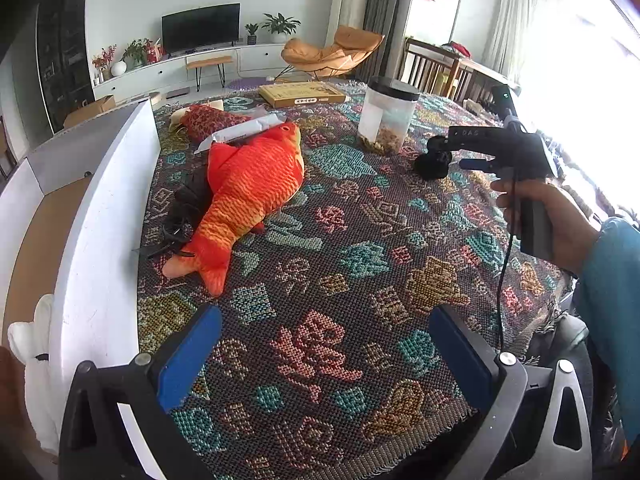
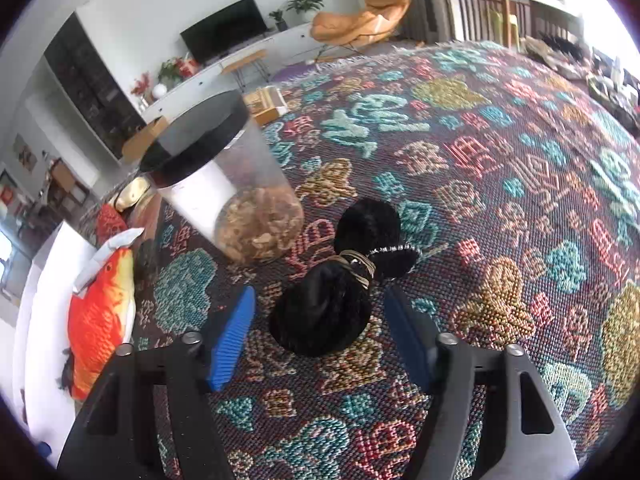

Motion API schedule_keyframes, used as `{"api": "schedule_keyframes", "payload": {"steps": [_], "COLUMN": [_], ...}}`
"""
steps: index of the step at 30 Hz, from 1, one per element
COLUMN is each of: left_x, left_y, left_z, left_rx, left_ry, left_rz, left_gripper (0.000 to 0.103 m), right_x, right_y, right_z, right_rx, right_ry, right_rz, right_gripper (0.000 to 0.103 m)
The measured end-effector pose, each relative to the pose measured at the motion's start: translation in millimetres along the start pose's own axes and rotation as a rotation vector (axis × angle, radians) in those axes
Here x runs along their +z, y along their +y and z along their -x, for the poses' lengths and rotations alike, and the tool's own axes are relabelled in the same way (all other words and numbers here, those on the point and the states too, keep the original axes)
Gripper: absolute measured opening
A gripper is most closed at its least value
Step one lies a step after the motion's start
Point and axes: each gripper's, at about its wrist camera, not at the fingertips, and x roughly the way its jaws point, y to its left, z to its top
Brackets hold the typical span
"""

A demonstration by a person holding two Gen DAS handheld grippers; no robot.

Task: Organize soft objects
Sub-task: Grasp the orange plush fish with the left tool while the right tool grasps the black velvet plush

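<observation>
Living room backdrop: television, orange lounge chair, curtained windows beyond a bench draped in a woven patterned cloth (image 1: 360, 280). At the cloth's left edge, white box (image 1: 100, 240) with cardboard floor showing, a white plush thing partly seen at its near corner. Beside the box wall, orange plush fish (image 1: 244, 196) lying lengthwise, head toward the far side, tail toward the camera, atop a dark tangle not identifiable. Farther back, clear lidded jar (image 2: 228, 200) holding brownish contents. Just right of the jar, black tied cloth bundle (image 2: 336, 292), long axis running away from the right gripper (image 2: 320, 336), near end lying between blue fingers (image 2: 232, 336) spread apart and not pressing it, cord knot at its waist. Right gripper plainly nearer to the bundle. Left gripper (image 1: 320, 360) low over bare cloth, fingers wide apart, nothing between them, fish ahead and left. Likely next: closing on the bundle's near lobe.
</observation>
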Motion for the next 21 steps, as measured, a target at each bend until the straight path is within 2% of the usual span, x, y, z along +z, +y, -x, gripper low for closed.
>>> {"api": "schedule_keyframes", "payload": {"steps": [2,5,7,9,11,15,19,21], "left_x": [5,24,43,65,84,108,111,109], "left_y": [-2,-4,-3,-1,2,5,5,4], "left_z": [-11,-33,-50,-72,-95,-143,-181,-187], "left_rx": [0.034,0.110,0.174,0.238,0.294,0.388,0.457,0.461], "left_ry": [0.024,0.049,0.055,0.050,0.043,0.083,0.155,0.163], "left_rz": [-0.023,-0.077,-0.105,-0.128,-0.146,-0.203,-0.287,-0.304], "left_gripper": [0.103,0.103,0.103,0.103,0.103,0.103,0.103,0.102], "right_x": [-14,-52,-79,-99,-104,-105,-105,-106], "right_y": [-13,-19,-18,-15,-13,-5,-15,-17], "right_z": [12,39,52,54,52,52,48,48], "right_rx": [0.042,0.040,0.040,0.038,0.090,0.074,0.099,0.109], "right_ry": [-0.034,-0.112,-0.158,-0.150,-0.103,-0.103,-0.100,-0.102], "right_rz": [-0.110,-0.220,-0.244,-0.255,-0.282,-0.232,-0.284,-0.295], "right_gripper": [0.076,0.078,0.081,0.081,0.081,0.081,0.081,0.080]}}
